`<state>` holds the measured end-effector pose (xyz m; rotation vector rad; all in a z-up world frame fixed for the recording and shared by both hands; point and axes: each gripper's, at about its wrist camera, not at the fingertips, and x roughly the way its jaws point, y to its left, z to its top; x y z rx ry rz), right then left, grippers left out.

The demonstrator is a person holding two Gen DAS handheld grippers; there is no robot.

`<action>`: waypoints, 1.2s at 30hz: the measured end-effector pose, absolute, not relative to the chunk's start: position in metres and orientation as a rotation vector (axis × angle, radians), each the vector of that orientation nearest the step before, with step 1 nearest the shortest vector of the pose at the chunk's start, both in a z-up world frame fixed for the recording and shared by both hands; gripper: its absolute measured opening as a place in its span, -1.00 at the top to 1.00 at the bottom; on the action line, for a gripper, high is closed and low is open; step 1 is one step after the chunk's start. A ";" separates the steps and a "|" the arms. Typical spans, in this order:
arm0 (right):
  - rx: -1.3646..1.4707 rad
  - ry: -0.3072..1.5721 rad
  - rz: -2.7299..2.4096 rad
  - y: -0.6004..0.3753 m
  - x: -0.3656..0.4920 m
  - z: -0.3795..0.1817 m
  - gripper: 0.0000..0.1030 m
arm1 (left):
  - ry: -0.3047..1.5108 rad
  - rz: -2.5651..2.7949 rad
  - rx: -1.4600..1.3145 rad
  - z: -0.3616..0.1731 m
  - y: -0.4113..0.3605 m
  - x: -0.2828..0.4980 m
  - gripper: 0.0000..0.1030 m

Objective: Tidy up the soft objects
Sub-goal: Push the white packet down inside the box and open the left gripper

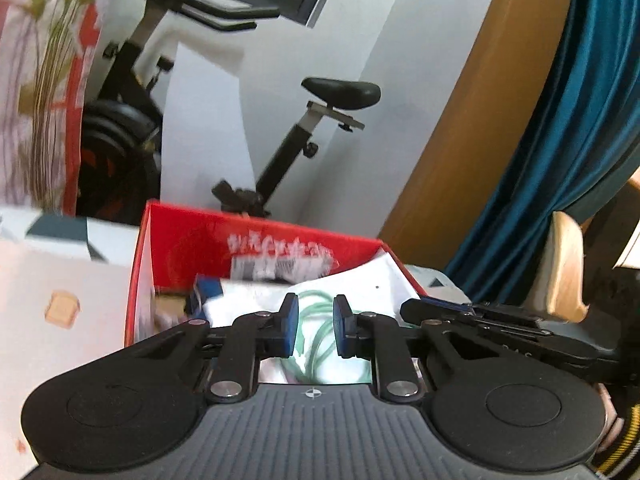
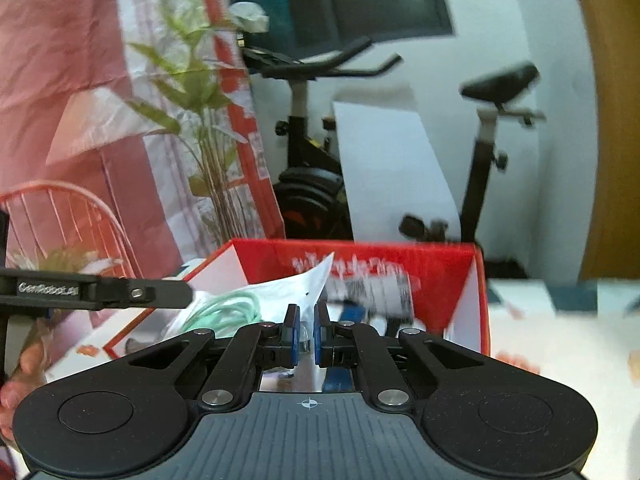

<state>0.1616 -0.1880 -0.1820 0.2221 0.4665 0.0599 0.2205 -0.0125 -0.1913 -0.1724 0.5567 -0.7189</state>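
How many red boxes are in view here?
1. The red box stands open on the table just ahead of both grippers, with a clear bag of green cord inside. Others could sit out of frame.

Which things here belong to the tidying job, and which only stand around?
Job: clear plastic bag of coiled green cord; open red cardboard box; left gripper; right gripper.
Around: black exercise bike; blue curtain; green plant.

The right gripper (image 2: 306, 334) pinches a clear plastic bag (image 2: 280, 292) holding a coiled green cord (image 2: 230, 308) over a red box (image 2: 440, 276); the left gripper (image 2: 168, 294) reaches in beside it.
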 end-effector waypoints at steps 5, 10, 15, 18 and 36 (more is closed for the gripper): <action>0.109 0.478 0.047 -0.179 0.189 -0.177 0.88 | 0.585 -0.694 -0.151 -0.199 -0.027 0.231 0.61; 0.108 0.524 -0.037 -0.190 0.203 -0.189 0.92 | 0.627 -0.655 -0.129 -0.209 -0.026 0.238 0.61; 0.134 0.626 -0.042 -0.199 0.209 -0.207 0.93 | 0.635 -0.634 -0.107 -0.209 -0.025 0.240 0.61; 0.123 0.691 -0.009 -0.197 0.211 -0.213 0.93 | 0.625 -0.631 -0.083 -0.207 -0.028 0.239 0.60; 0.092 0.816 -0.049 -0.195 0.217 -0.205 0.25 | 0.535 -0.532 0.023 -0.182 -0.021 0.212 -0.05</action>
